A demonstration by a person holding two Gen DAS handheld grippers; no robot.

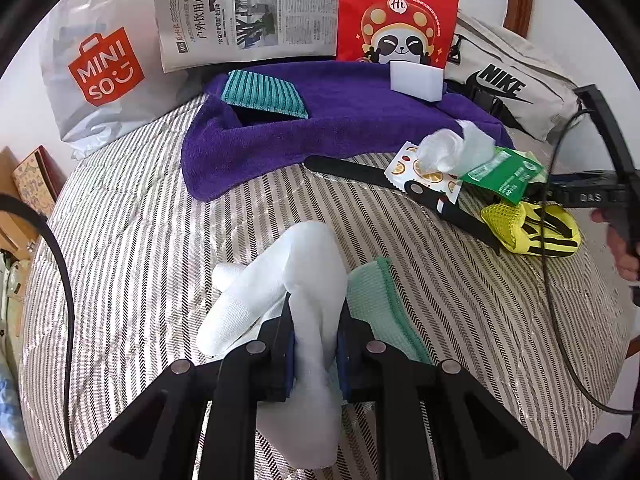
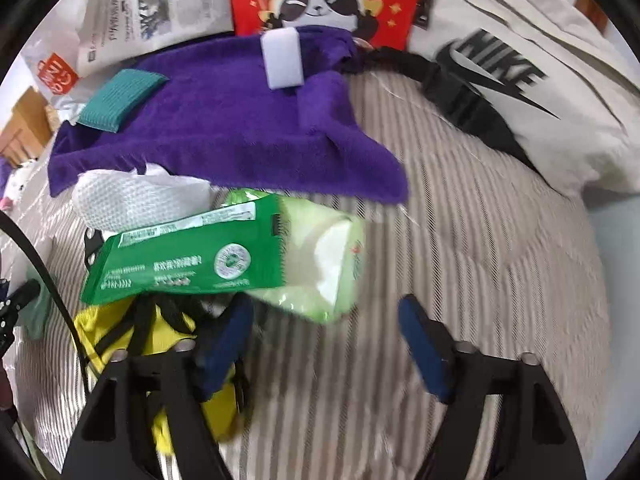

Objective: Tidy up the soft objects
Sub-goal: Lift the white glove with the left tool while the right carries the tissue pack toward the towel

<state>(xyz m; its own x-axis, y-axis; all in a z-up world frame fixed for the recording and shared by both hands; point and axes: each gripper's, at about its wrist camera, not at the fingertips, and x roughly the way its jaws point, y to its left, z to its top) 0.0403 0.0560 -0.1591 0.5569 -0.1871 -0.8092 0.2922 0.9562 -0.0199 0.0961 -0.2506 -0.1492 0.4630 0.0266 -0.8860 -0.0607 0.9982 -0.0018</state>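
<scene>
Lower centre of the left view: my left gripper (image 1: 316, 356) is clamped on one white knit sock (image 1: 304, 280), soft and ribbed, lying on the striped quilt (image 1: 140, 240). One mint waffle-weave cloth (image 1: 380, 308) sits just beside it. My right gripper (image 2: 324, 344) stands wide, nothing between the pads. One glossy green tissue pack (image 2: 192, 264) at centre; one plush purple towel (image 2: 224, 128) above, bearing one white foam block (image 2: 282, 58) and one teal ribbed pad (image 2: 120, 100).
</scene>
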